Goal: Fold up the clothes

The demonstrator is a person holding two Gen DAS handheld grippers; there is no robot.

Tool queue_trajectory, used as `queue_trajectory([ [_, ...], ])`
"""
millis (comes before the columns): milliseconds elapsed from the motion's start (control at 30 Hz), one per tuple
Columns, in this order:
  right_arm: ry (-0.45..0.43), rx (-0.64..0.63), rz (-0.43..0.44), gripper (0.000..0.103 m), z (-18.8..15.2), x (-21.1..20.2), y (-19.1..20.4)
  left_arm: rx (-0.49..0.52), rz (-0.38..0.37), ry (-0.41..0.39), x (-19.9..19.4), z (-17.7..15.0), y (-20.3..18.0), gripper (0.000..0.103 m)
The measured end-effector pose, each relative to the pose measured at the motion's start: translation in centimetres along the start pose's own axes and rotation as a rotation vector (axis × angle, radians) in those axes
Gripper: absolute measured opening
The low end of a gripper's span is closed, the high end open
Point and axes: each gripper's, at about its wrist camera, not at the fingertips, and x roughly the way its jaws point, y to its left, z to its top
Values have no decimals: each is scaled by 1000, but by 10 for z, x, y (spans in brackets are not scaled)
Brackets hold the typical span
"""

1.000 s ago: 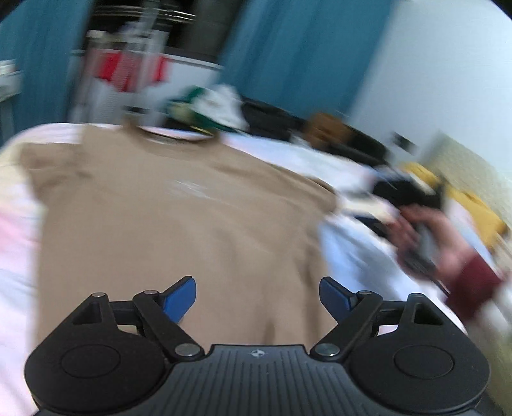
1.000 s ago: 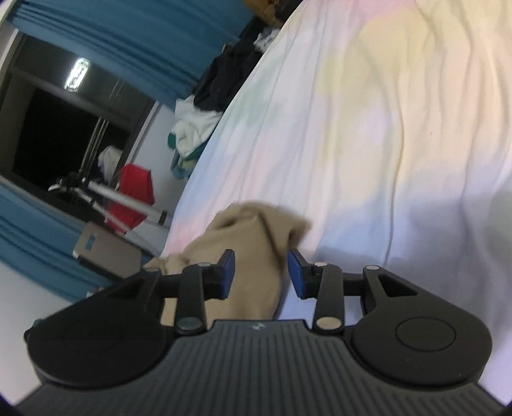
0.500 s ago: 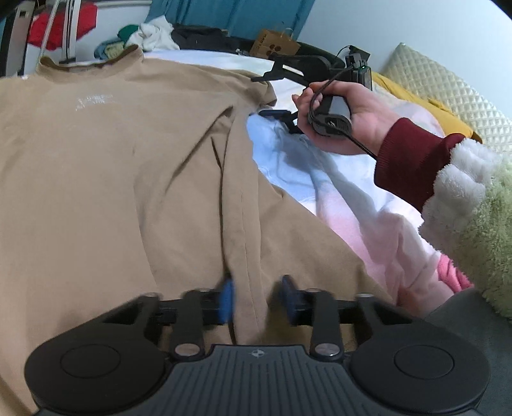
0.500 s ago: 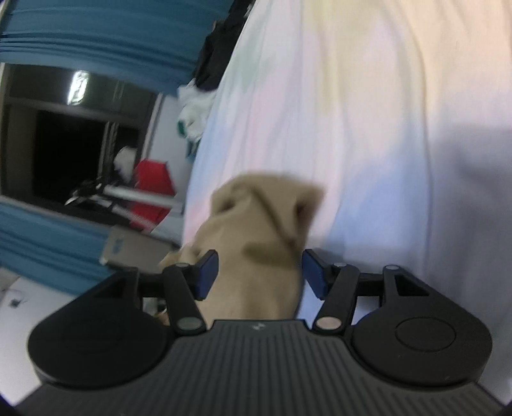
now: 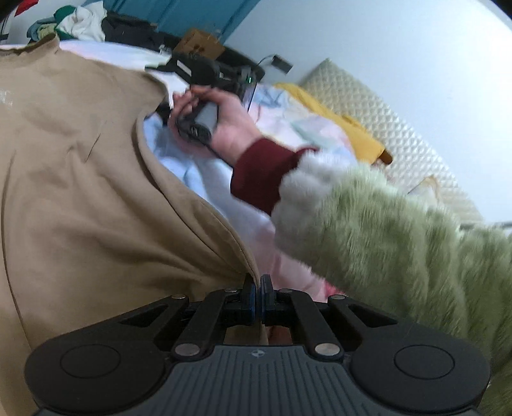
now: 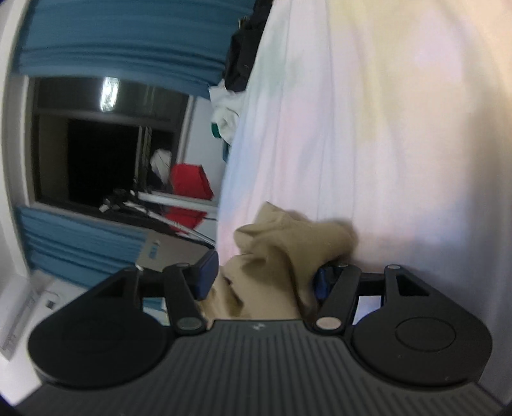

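Observation:
A tan T-shirt (image 5: 80, 192) lies spread on the bed, collar toward the far left. My left gripper (image 5: 257, 296) is shut on the shirt's near right hem edge. In the right wrist view the shirt's bunched sleeve (image 6: 288, 249) sits between the blue pads of my right gripper (image 6: 260, 276), which stands open around it. A person's hand (image 5: 220, 124) holds the right gripper's handle at the shirt's far right sleeve; a green fleece sleeve (image 5: 400, 236) crosses the view.
The pastel bed sheet (image 6: 384, 128) fills the right side. A yellow cloth (image 5: 336, 124) and a quilted headboard (image 5: 384, 128) lie at the far right. Piled clothes (image 5: 80, 19), a cardboard box (image 5: 198, 48), blue curtains (image 6: 112, 32) and a red item (image 6: 188, 185) lie beyond the bed.
My left gripper has dropped to the shirt's near hem and shut on it. My right gripper has opened wider around the bunched sleeve and moved closer to it.

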Motion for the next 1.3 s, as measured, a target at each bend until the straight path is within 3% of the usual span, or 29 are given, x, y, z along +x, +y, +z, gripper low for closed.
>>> queue_trajectory([
  [100,-18,8,15,62,4,12,0,1,12,16,9,-4,2,3],
  [167,-52,18,73,62,9,13,4,-3,18,18,12,-7,3,3],
  [267,-180,3,186,62,12,6,17,-23,0,10,13,-8,6,3],
  [333,-307,-94,245,62,11,-11,32,-15,0,4,15,-8,4,3],
  [433,-394,-177,244,61,20,-31,43,-18,-2,5,19,-8,6,3],
  [567,-336,-74,90,61,34,-32,22,-29,15,19,23,-10,10,3],
  [700,-193,-32,-92,60,38,-16,3,-26,36,27,27,-13,13,3],
  [1033,77,-656,-294,57,-16,56,65,-37,53,31,35,-17,12,4],
  [1067,71,-686,-301,55,-21,58,70,-37,54,31,36,-16,11,4],
  [1100,50,-692,-299,33,-23,56,72,-37,54,32,36,-15,9,4],
  [1133,29,-699,-298,23,-24,55,75,-37,56,31,34,-18,4,4],
  [1200,-12,-712,-295,17,-28,52,80,-39,58,30,35,-18,5,4],
  [1300,-87,-725,-291,16,-32,47,87,-39,61,27,40,-21,4,4],
])
